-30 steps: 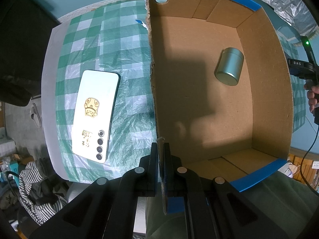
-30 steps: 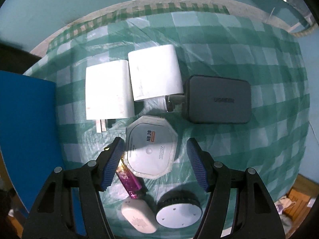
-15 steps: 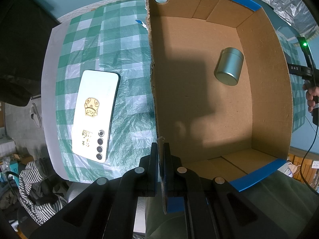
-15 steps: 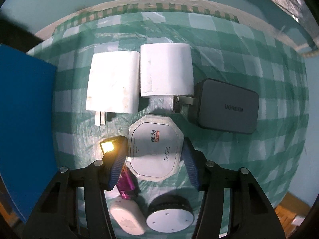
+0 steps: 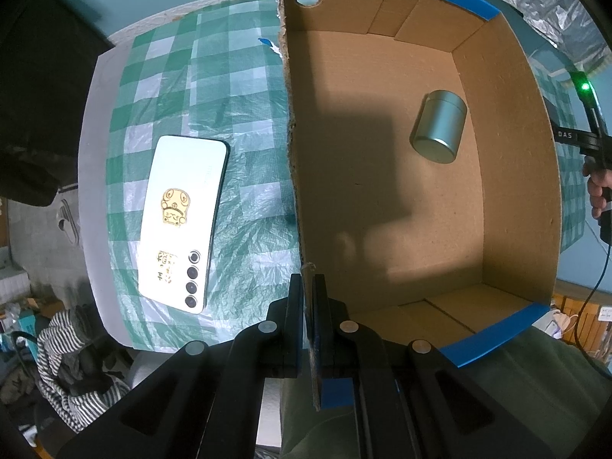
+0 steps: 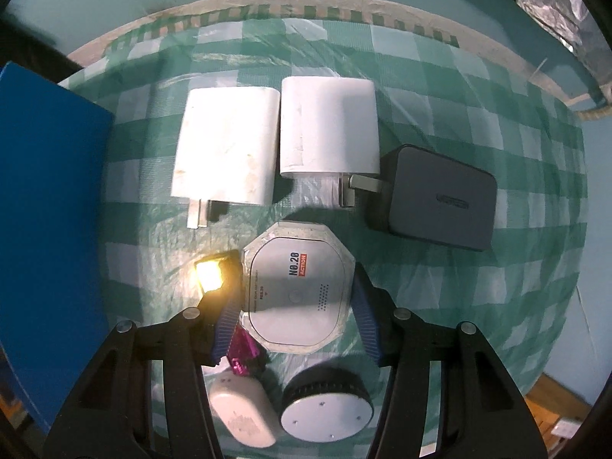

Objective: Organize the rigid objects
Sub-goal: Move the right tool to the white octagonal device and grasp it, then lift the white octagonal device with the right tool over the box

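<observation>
We have the octagonal grey device (image 6: 296,290) between our right tongs (image 6: 296,298), whose jaws have just been closing and now sit against its two sides. It lies on the desk's green checked cloth (image 6: 459,95), white chargers (image 6: 225,149) at twelve o'clock, a dark charger (image 6: 440,199) at two. Next we judge a straight lift toward the cardboard box (image 5: 508,176), which our left tongs (image 5: 308,298) steady, clamped on its wall. A phone (image 5: 183,218) lies outside at nine o'clock; teal walls surround.
</observation>
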A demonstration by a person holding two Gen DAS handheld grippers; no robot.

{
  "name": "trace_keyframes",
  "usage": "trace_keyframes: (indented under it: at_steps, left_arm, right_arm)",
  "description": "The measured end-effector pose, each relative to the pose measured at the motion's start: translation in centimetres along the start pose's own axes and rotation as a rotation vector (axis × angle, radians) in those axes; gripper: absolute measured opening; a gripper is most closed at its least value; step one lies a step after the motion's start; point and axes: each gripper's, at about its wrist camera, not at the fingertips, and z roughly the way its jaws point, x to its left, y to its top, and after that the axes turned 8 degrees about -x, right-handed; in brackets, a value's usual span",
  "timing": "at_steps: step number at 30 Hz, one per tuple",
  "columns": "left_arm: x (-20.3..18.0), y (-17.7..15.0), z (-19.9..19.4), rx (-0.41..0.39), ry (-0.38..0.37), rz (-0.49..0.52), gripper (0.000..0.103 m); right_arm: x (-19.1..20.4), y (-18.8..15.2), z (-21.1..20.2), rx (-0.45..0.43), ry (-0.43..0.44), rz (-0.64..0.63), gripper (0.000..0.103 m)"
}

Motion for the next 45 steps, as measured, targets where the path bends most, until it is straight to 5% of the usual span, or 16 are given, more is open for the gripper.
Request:
trace_keyframes:
  at_steps: [45]
  left_arm:
    - [-0.2,0.2,0.1,0.001,0.003,0.008,0.004]
  right_arm:
    - [11.6,3.7,-13.2,-0.142,0.140,-0.212,0.054]
